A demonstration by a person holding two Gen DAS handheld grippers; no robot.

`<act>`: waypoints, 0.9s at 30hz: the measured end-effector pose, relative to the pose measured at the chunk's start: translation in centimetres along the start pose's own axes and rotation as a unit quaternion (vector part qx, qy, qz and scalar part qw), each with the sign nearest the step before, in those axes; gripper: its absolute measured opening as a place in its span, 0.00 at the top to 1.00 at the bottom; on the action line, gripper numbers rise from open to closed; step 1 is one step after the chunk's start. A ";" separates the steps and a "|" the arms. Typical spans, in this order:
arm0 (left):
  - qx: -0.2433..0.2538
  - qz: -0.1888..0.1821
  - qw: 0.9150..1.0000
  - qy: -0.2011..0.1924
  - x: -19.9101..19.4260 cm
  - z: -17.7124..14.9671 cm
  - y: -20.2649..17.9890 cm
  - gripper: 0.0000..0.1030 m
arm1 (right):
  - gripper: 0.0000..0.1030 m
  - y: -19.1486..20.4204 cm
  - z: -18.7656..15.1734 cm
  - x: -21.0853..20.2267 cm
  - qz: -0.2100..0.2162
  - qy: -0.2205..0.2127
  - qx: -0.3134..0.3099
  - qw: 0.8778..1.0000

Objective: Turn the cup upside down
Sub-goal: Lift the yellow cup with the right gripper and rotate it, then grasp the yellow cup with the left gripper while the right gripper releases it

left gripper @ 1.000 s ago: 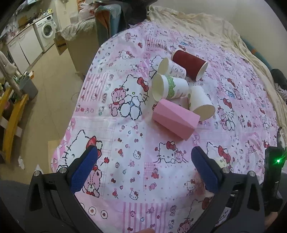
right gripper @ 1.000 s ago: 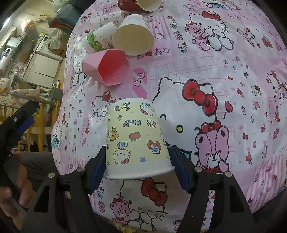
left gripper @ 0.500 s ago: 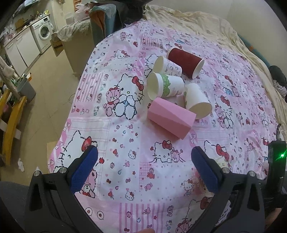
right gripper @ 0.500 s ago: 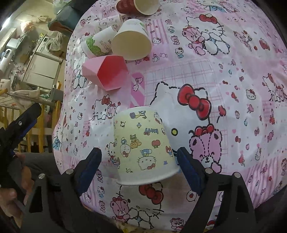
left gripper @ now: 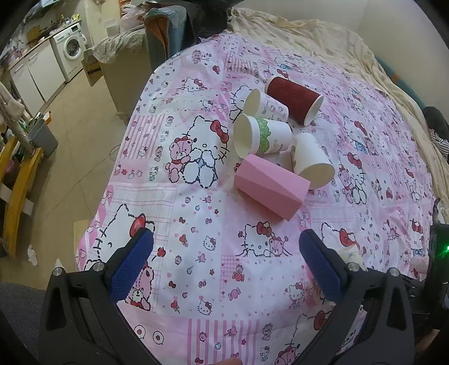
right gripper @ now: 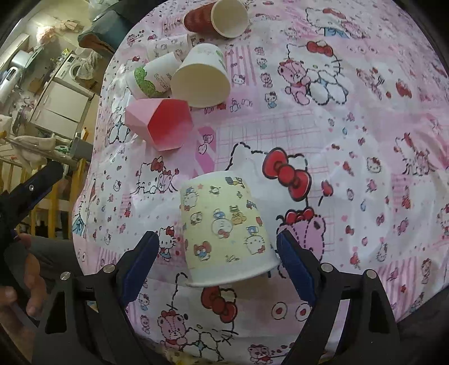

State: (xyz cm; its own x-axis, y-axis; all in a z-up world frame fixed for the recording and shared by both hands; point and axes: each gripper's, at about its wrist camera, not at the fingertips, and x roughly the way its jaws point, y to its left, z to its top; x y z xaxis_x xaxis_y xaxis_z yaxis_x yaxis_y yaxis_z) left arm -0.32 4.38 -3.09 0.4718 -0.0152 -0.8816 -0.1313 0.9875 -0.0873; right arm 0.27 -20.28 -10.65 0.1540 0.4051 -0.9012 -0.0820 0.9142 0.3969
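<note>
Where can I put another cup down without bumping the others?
There is bare sheet to the right of the upside-down yellow cup, and a strip between that cup and the pink cup. It is crowded behind the pink cup, where the green-banded cup, white cup and red cup lie bunched.

Both grippers, left (left gripper: 226,259) and right (right gripper: 216,259), hold fingers spread wide.

You have a bed (left gripper: 196,275) under a pink cartoon-cat sheet. On it lie five cups on their sides, clustered together: a pink faceted cup (left gripper: 270,189), a green-banded cup (left gripper: 262,136), a plain white cup (left gripper: 310,160), a small printed cup (left gripper: 265,106) and a dark red cup (left gripper: 293,95). Nearer you, a yellow cartoon cup (right gripper: 224,230) stands mouth-down.
</note>
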 end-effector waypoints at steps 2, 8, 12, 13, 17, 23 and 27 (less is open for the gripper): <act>-0.001 0.001 1.000 0.001 0.1 0.0 0.1 0.00 | 0.14 -0.1 0.1 -0.3 -0.003 -0.006 -0.005 1.000; 0.001 0.003 1.000 0.003 0.2 -0.1 0.0 0.00 | 0.14 -0.5 0.5 -1.1 -0.015 -0.018 -0.011 1.000; 0.002 0.004 1.000 0.003 0.3 -0.1 -0.1 0.00 | 0.14 -1.1 0.7 -1.5 -0.008 -0.025 0.000 1.000; 0.002 0.004 1.000 0.004 0.3 -0.1 -0.1 0.00 | 0.14 -1.1 0.8 -1.6 -0.007 -0.026 -0.001 1.000; 0.005 0.006 1.000 0.019 0.6 -0.3 -0.3 0.01 | 0.14 -1.4 1.0 -2.7 -0.001 -0.039 0.003 0.999; -0.032 -0.060 0.993 0.094 1.4 0.1 -2.7 0.04 | 0.14 -4.1 1.4 -6.9 -0.029 -0.090 0.006 0.996; -0.081 -0.104 0.979 0.154 2.7 0.4 -5.0 0.06 | 0.14 -7.4 1.4 -9.0 -0.021 -0.127 0.049 0.991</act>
State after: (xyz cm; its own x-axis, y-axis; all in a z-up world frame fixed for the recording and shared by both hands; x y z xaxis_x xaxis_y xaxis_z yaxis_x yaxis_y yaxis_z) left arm 1.93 -0.52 -4.88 0.2213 -0.2852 -0.9326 -0.2081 0.9204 -0.3309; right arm 0.82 -30.68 -5.24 0.3985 0.3456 -0.8495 0.0236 0.9221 0.3862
